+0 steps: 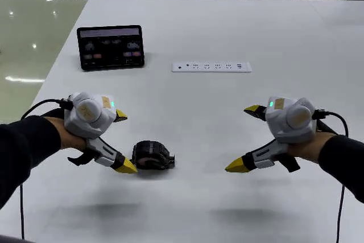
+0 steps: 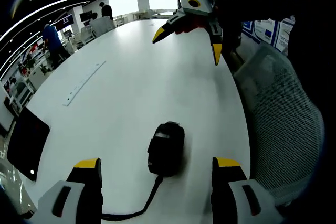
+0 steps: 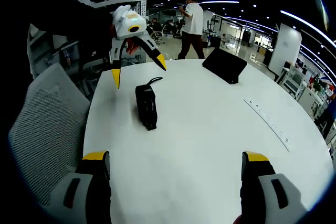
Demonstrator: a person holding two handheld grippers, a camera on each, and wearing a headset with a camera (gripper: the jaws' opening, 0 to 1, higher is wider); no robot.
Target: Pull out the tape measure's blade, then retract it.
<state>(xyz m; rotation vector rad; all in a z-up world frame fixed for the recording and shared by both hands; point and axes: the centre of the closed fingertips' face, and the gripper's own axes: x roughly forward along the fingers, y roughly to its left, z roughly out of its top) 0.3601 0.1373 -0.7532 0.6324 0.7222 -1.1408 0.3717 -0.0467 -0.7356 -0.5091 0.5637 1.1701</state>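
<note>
A black tape measure [image 1: 151, 155] lies on the white table [image 1: 199, 32], blade in. My left gripper [image 1: 123, 140] hovers open just left of it; one yellow-tipped finger [image 1: 126, 167] is close beside its case. In the left gripper view the tape measure [image 2: 166, 148] lies between the wide-apart jaws, with a black cord trailing toward the camera. My right gripper [image 1: 247, 136] stands open at the right, well apart from the tape measure, holding nothing. In the right gripper view the tape measure [image 3: 146, 104] lies far ahead, under the left gripper [image 3: 137, 66]. The right gripper [image 2: 190, 44] faces me across the table in the left gripper view.
A dark tablet [image 1: 110, 46] stands at the back left and a white power strip [image 1: 211, 67] lies at mid-table. A mesh chair [image 2: 286, 124] sits at the table's near side. A person [image 3: 192, 22] stands beyond the table.
</note>
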